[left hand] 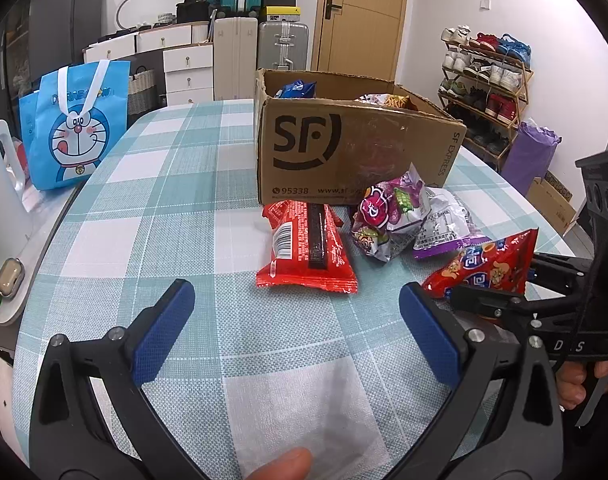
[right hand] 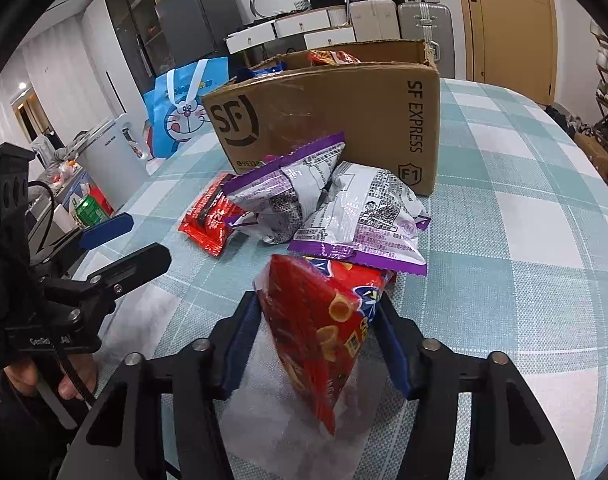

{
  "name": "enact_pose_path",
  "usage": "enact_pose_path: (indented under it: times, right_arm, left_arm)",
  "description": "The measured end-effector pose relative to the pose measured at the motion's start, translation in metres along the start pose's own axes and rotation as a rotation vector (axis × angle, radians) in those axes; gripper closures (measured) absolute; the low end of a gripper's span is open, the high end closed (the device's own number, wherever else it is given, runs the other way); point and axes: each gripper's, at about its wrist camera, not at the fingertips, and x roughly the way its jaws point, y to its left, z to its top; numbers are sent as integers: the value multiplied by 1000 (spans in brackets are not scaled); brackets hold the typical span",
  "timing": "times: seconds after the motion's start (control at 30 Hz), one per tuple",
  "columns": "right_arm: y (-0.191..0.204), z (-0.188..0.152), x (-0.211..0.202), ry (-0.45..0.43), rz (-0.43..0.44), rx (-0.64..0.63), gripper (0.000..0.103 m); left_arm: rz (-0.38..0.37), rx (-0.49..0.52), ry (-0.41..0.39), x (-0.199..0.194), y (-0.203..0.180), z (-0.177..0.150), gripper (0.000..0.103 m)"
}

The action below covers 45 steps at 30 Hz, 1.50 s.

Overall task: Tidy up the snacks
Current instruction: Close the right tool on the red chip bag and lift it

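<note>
Woven checked tablecloth [left hand: 175, 208]; right gripper [right hand: 316, 340] pinches crinkly red snack bag [right hand: 324, 340]

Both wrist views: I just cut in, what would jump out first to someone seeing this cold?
The right gripper, shut on a red snack bag, fills the right wrist view. Behind it stands the open SF cardboard box at mid-table, with some snacks already inside and purple-and-white bags and a flat red packet lying at its foot. The left gripper hangs open and empty over the checked tablecloth.
</note>
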Motion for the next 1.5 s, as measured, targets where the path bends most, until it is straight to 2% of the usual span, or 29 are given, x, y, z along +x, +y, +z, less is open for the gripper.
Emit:
enact_pose_path:
  times: [0.33, 0.63, 0.7, 0.83, 0.97, 1.37, 1.47, 1.5]
  right_arm:
    - [7, -9, -22, -77, 47, -17, 52]
    - [3, -5, -43, -146, 55, -4, 52]
    - [1, -4, -46, -154, 58, 0, 52]
    - [-3, -4, -53, -168, 57, 8, 52]
    - [-7, -3, -56, -176, 55, 18, 52]
    - [-9, -5, -56, -170, 47, 33, 52]
    - [-9, -4, -55, -166, 49, 31, 52]
    - [-9, -4, -55, -166, 49, 31, 52]
  left_arm:
    - [-1, -7, 11, 3, 2, -2, 1]
    - [6, -61, 75, 18, 10, 5, 1]
    - [16, -62, 81, 23, 9, 9, 1]
    - [10, -77, 161, 42, 8, 17, 1]
    - [39, -91, 151, 51, 8, 25, 1]
    - [43, -123, 208, 83, 13, 41, 1]
    - [40, -103, 207, 84, 12, 42, 7]
    - [43, -93, 210, 85, 10, 42, 13]
